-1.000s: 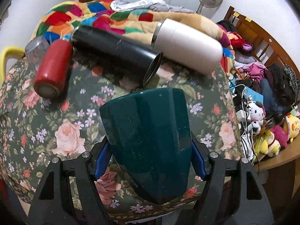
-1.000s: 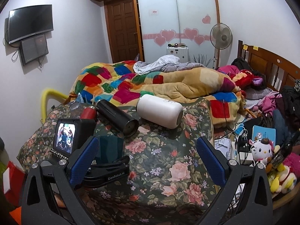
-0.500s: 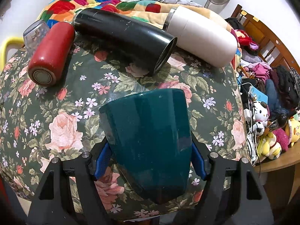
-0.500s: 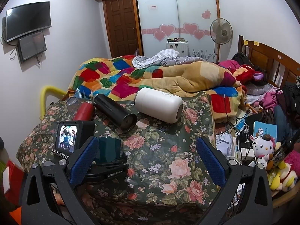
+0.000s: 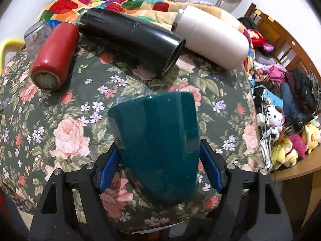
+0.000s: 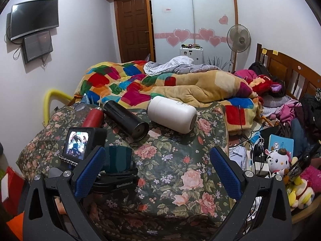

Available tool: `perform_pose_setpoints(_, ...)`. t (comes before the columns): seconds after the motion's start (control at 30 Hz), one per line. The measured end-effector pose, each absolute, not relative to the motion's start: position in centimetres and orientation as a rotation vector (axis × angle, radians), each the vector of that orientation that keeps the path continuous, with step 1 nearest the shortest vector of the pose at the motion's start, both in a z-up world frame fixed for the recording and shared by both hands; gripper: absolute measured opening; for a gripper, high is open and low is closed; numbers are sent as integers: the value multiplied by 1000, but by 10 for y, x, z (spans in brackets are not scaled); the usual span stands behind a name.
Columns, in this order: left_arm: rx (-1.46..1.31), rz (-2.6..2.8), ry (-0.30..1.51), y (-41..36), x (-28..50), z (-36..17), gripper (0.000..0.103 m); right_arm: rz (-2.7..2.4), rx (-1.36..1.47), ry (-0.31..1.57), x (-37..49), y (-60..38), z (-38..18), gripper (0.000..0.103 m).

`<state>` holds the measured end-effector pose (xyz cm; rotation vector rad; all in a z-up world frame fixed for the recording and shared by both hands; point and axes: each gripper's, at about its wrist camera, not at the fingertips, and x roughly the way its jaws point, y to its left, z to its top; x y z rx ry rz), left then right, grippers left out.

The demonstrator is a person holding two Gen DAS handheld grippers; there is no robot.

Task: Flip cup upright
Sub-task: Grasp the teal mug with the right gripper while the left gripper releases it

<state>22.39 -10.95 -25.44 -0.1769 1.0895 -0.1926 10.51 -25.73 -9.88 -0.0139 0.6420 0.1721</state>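
— Two grippers: what do we hold?
— Our left gripper [image 5: 159,166] clamps the dark green cup [image 5: 158,142], one blue pad [image 5: 210,168] pressed on each side. The cup is held over the floral cloth [image 5: 66,132], its wider end pointing away from us toward twelve o'clock. Our right gripper [image 6: 157,168] is spread wide with nothing between its pads.
— Room to move?
— Ahead of the cup there is bare cloth, then the black flask [image 5: 130,38] lying on its side at twelve o'clock, mouth toward us. The red bottle [image 5: 55,58] lies at ten o'clock, the white flask [image 5: 212,38] at one, touching the black one. At four o'clock the cloth drops off toward the plush toys [image 5: 280,128].
— And in the right view?
— From there the cup [image 6: 118,158] sits at nine o'clock; open cloth [image 6: 180,172] lies ahead of the right gripper. Behind the flasks is the patchwork blanket [image 6: 128,84]; the wardrobe doors [image 6: 192,16] and a fan [image 6: 238,36] stand at twelve.
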Motion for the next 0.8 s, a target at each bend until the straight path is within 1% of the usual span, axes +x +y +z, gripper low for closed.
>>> perform_pose_setpoints(0.07,-196,-192,1075,-106,220,-248,78,168,-21,639,104,-257,-98,103)
perform_pose_setpoints(0.2,-199,-190,1030,-99,212,-230,79,159,-32,632,100,-255,-95,103)
perform_pose_setpoints(0.4,-169,-170,894,-82,190,-186,79,148,-40,624,99,-251,-93,103)
perform_pose_setpoints(0.57,-119,-74,755,-51,169,-154,87,142,-47,628,104,-246,-96,103)
perform_pose_setpoints(0.63,-81,-27,707,-40,162,-146,91,142,-51,634,107,-243,-98,103)
perform_pose_setpoints(0.8,-60,34,674,-13,150,-146,91,158,-71,675,124,-231,-111,103)
